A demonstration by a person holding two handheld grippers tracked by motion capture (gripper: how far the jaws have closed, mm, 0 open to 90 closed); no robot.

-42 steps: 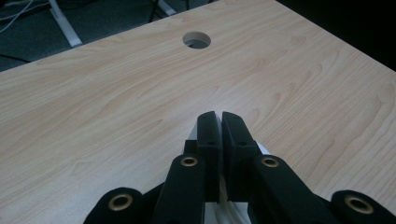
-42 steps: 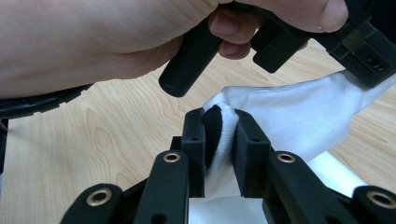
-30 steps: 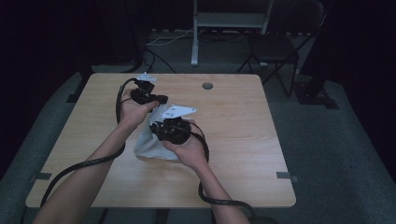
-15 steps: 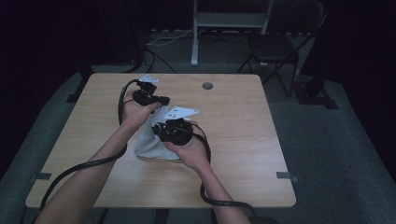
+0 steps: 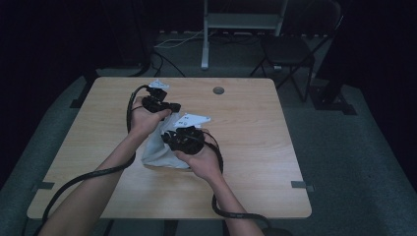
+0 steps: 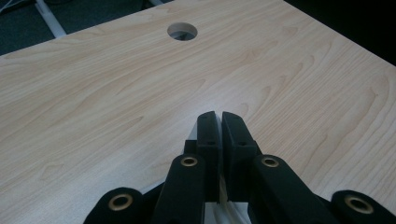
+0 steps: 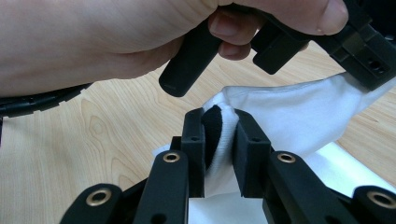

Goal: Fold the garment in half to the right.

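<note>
A white cloth (image 5: 156,152) lies bunched on the wooden table (image 5: 255,162), between the person's two hands. My left gripper (image 5: 169,107) is at the cloth's far end, and its jaws stand together in the left gripper view (image 6: 218,114) with a sliver of white cloth (image 6: 218,210) pinched low between them. My right gripper (image 5: 169,137) is nearer, over the cloth's middle. In the right gripper view it (image 7: 220,114) is shut on a fold of the cloth (image 7: 289,112) that has a dark patch. From there the cloth stretches up to the left gripper (image 7: 369,70).
A round cable hole (image 5: 218,90) sits in the table's far middle, also ahead of the left jaws (image 6: 182,31). Black cables trail from both grippers toward the near edge. Behind the table stand a folding chair (image 5: 290,49) and a metal stand (image 5: 243,19).
</note>
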